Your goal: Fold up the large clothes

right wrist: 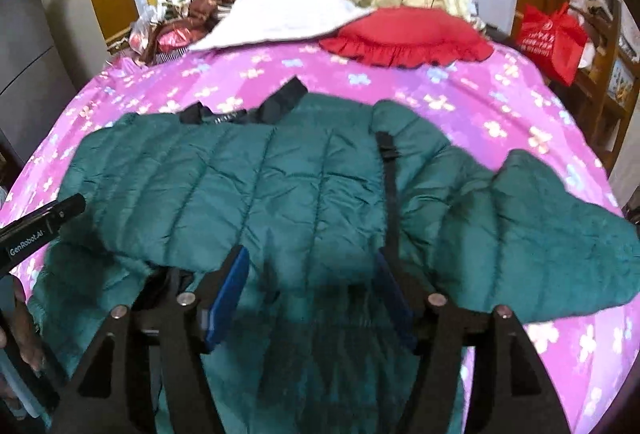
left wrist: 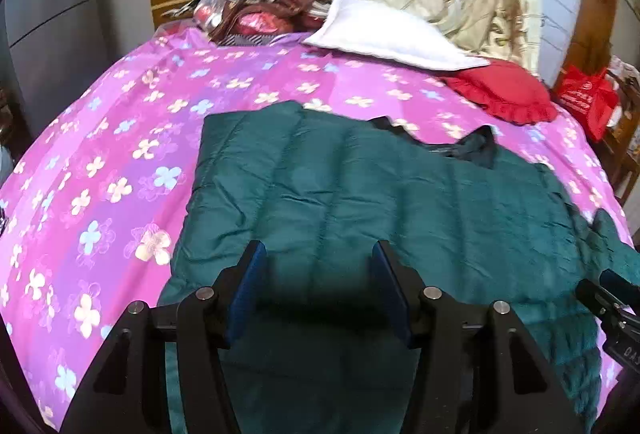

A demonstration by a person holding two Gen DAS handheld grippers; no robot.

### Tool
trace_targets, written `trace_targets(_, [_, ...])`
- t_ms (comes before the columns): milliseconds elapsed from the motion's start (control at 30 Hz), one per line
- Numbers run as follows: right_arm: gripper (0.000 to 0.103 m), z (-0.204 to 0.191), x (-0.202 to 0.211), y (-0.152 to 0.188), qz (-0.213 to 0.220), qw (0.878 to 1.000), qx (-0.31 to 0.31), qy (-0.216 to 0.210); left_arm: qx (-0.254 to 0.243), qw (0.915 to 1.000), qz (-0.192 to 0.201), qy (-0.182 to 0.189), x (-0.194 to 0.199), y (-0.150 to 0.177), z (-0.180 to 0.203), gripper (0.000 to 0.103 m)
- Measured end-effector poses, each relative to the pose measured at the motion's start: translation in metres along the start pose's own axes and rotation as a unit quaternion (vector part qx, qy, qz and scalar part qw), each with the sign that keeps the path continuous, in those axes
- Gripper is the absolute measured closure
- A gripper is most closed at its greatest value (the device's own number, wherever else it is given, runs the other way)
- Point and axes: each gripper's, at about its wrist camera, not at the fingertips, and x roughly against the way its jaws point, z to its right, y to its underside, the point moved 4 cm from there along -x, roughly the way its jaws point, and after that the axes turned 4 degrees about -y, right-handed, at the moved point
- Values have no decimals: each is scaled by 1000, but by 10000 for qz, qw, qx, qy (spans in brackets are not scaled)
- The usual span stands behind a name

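I see the green quilted jacket [right wrist: 248, 177] spread flat across the bed's pink flowered cover [left wrist: 100, 137], toward its near edge. My left tool [left wrist: 318, 254] hangs over it with jaws apart, gripping nothing. My right tool [right wrist: 312, 258] is likewise released. A red pillow [right wrist: 408, 37] lies at the far edge.

The green jacket [right wrist: 248, 177] is quilted cloth with a slight sheen; the flowered bedsheet [left wrist: 120, 137] is smooth, glossy cloth.
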Motion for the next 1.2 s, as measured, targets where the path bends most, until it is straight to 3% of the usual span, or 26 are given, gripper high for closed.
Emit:
trace_targets(67, [25,0,14,4,87,10000,-6,17,-35,10000,46,81,11,3,8,69])
trace_targets(533, [24,46,69,28,242,9987,-297,338,-410,9977,162,511,64,29,78,69])
trace_targets(867, [24,98,93,40,307,9961,-513,647,-719,9939,157,824,76,36,141,69])
trace_targets(1200, [23,163,101,50,316,9908,-906,953,-706,9928,-43,967,69,41,169,69])
